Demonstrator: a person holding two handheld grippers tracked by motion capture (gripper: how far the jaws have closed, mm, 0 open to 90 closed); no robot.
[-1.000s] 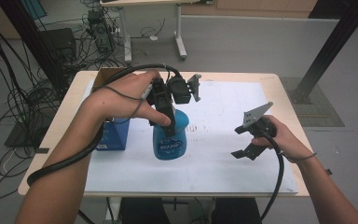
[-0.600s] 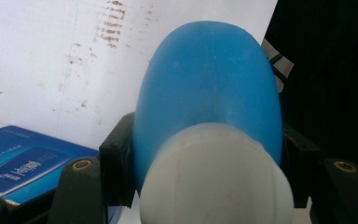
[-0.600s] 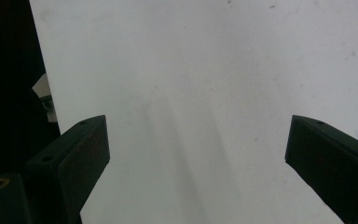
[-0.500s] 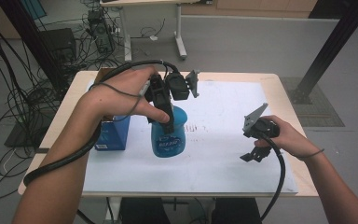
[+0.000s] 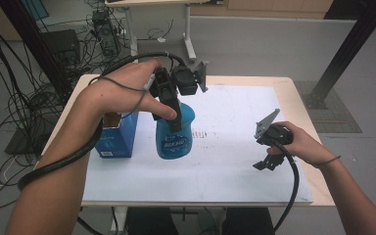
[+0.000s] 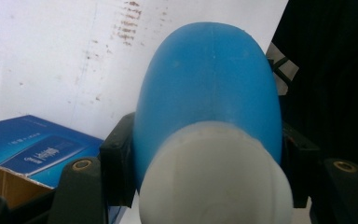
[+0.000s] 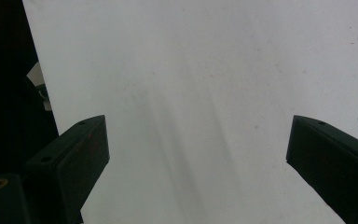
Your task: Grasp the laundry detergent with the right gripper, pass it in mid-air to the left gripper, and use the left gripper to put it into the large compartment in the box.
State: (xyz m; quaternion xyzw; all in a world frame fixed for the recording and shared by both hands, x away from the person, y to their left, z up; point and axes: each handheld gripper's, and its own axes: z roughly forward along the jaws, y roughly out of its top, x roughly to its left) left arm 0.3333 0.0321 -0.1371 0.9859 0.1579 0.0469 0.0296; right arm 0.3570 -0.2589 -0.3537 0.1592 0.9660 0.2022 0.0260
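Left gripper (image 5: 172,120) clamped on the blue bottle (image 5: 175,134) just below its white cap (image 6: 214,177), jaws pressing both sides; bottle near the centre of the white sheet (image 5: 225,147), blue box (image 5: 120,137) just beside it at nine o'clock. Right gripper (image 5: 266,164) at three o'clock, well apart, jaws spread wide over bare sheet, grasping nothing.

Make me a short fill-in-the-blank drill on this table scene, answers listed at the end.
1. The left gripper is clamped on a bottle whose body is coloured ____.
2. The bottle's cap, seen in the left gripper view, is ____.
3. The right gripper has its jaws ____ over the white sheet.
4. The carton beside the bottle is coloured ____.

Missing words: blue; white; open; blue
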